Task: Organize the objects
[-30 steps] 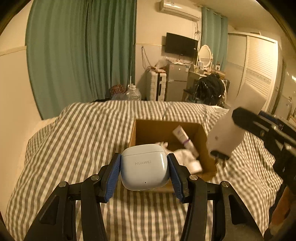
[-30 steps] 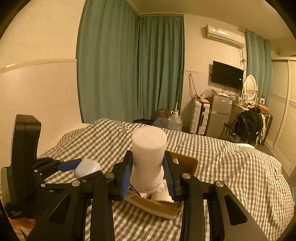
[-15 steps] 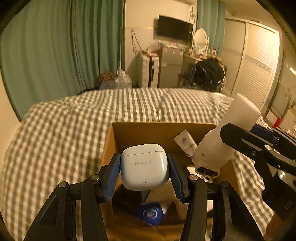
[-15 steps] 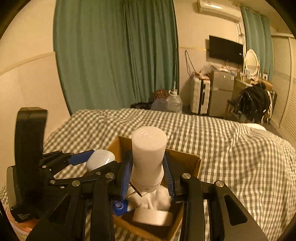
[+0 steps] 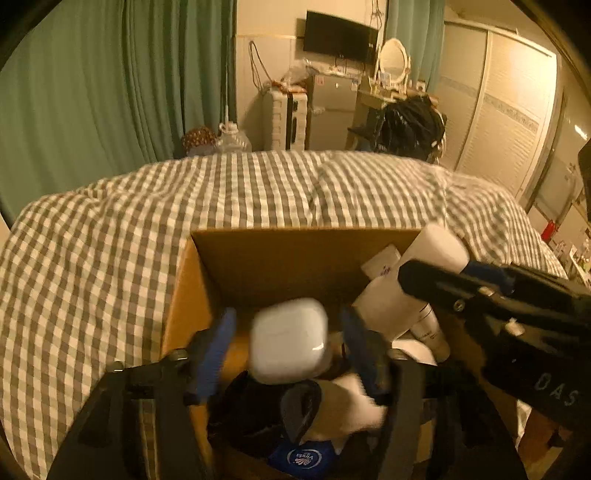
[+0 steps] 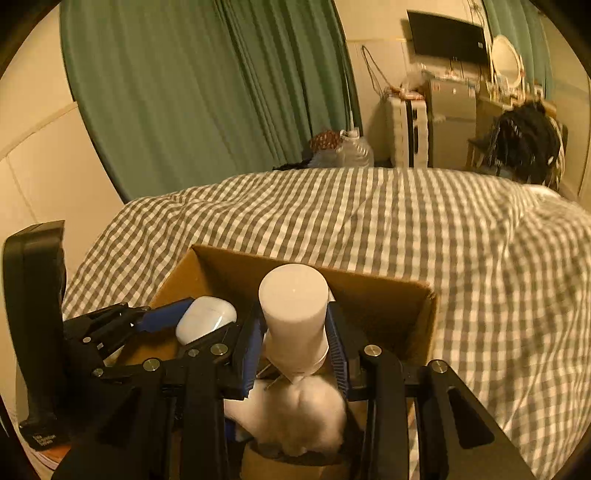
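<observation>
Two handheld claws reach over an open cardboard box (image 5: 221, 280) that sits on a bed with a grey-and-white checked cover (image 5: 92, 258).

The left claw (image 5: 290, 345) is spread wide. A white earbud case (image 5: 290, 339) sits in the gap between its blue-padded fingers (image 5: 216, 347), with clear space on both sides, so nothing is gripping it. The case is blurred, and it cannot be told whether it rests on anything. It is over the inside of the box.

The right claw (image 6: 295, 341) is closed on a white cylinder-shaped device (image 6: 293, 317), its pads pressed against both sides. The cylinder stands nearly upright over the box, its flat top toward the far wall of the box. Thin metal prongs seem to poke from its lower end, though they are small and partly hidden.

Below and in front of the left claw, the box contents are hard to make out: a dark shape, a white soft bundle (image 6: 295, 417), and a blue item with a round white logo (image 5: 304, 458) at the bottom edge. To the left claw's right, a white tube (image 5: 382, 260) leans against the far wall, mostly covered by the cylinder and the right claw's black frame.

Beyond the bed are green curtains (image 6: 207, 96), a wall-mounted television (image 5: 340, 35) and a small refrigerator (image 5: 330, 107).
</observation>
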A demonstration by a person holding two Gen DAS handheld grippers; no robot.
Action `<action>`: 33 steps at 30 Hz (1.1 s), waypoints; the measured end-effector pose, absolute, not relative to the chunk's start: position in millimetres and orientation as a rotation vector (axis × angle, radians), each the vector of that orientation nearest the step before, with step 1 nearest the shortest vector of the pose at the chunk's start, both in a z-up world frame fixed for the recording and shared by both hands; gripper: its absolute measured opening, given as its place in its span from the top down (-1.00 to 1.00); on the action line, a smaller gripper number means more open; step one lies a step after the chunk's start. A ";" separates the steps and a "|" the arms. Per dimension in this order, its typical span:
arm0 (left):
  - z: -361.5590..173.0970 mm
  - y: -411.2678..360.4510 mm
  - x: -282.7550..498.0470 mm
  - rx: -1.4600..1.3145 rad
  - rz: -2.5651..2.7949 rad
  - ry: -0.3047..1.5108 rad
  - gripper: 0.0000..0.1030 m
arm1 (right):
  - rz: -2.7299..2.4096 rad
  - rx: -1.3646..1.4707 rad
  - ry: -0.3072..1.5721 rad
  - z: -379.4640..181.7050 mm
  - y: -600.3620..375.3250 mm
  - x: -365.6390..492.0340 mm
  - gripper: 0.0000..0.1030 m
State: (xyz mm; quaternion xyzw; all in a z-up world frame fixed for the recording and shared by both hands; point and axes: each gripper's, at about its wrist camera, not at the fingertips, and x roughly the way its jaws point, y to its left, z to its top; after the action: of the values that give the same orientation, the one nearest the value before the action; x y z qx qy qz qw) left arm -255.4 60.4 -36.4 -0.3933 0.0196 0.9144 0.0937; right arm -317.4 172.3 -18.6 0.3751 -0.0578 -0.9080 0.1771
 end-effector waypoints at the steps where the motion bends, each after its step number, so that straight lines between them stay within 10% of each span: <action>1: -33.1 60.7 -252.7 -1.150 2.722 0.055 -0.42 | -2.573 1.059 -0.162 -17.5 172.7 -316.1 0.35; 25: 173.8 45.5 -106.1 -0.594 2.927 0.000 -1.00 | -2.968 0.504 0.089 205.8 171.0 -144.2 -0.68; 33: 164.0 24.6 -62.6 -0.417 3.107 -0.039 -1.00 | -3.046 0.277 -0.075 210.7 186.4 -88.5 -0.96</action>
State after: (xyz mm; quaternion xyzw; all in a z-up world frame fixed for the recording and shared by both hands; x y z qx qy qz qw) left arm -62.6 24.6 164.0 -0.1330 -0.0123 0.9910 0.0033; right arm -88.5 186.4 210.7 0.0905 -0.0246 -0.9948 0.0409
